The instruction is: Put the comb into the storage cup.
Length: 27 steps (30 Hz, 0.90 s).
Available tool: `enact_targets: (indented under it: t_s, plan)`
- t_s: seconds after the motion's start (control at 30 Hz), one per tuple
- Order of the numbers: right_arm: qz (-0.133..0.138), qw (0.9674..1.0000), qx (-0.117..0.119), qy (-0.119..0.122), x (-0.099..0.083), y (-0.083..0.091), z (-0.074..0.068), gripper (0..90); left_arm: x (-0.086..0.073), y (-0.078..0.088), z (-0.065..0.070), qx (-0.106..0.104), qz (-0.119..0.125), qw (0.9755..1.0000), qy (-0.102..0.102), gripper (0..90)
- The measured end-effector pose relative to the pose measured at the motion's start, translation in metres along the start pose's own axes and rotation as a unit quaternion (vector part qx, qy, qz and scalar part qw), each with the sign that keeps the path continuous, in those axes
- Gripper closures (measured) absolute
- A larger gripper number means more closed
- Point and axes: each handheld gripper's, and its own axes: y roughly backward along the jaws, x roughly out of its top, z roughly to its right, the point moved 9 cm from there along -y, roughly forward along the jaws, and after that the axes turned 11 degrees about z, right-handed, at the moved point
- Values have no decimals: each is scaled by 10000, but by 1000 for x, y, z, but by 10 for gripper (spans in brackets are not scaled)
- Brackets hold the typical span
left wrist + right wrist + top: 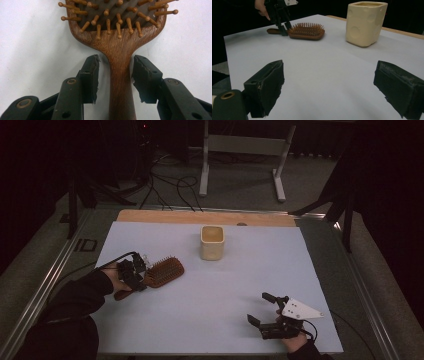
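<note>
A brown wooden hairbrush (165,271) lies bristles up on the white table cover (225,290), at the left. My left gripper (134,275) straddles its handle just below the head. In the left gripper view the hairbrush (120,50) handle runs between the jaws: the left pad (91,77) stands a little off the wood and the right pad (142,77) is at its edge, so my left gripper (115,60) is open. My right gripper (259,307) rests near the front right edge, open and holding nothing. The right gripper view looks past my right gripper (330,68) to the hairbrush (307,31).
A cream square cup (212,242) stands upright at the back middle, apart from the brush; the same cup (364,23) is at the upper right of the right gripper view. A wooden strip (200,216) borders the far edge. Metal rails flank the table; cables and a stand's legs lie beyond.
</note>
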Motion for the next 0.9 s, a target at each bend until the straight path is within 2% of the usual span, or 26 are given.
enact_targets:
  t_s: [0.1,0.27,0.3,0.47,0.6,0.9]
  plan:
    - [-4,10000,0,3,0,0,0,91,0,0,2,-85,-44,9999,41,627]
    - [-10,10000,15,-1,0,0,-1,92,1,-1,2,-72,-185,9997,104,649]
    - [-22,10000,9,10,-1,0,-1,91,2,-2,2,-75,-235,9995,197,657]
    - [-48,10000,25,-11,-1,-1,-2,91,3,-3,1,-89,-372,9990,237,685]
    - [-49,10000,41,13,-1,0,-2,91,4,-3,1,-54,-378,9988,295,711]
    - [-57,10000,27,-4,-1,-1,-2,92,2,-2,1,15,-163,9992,363,735]
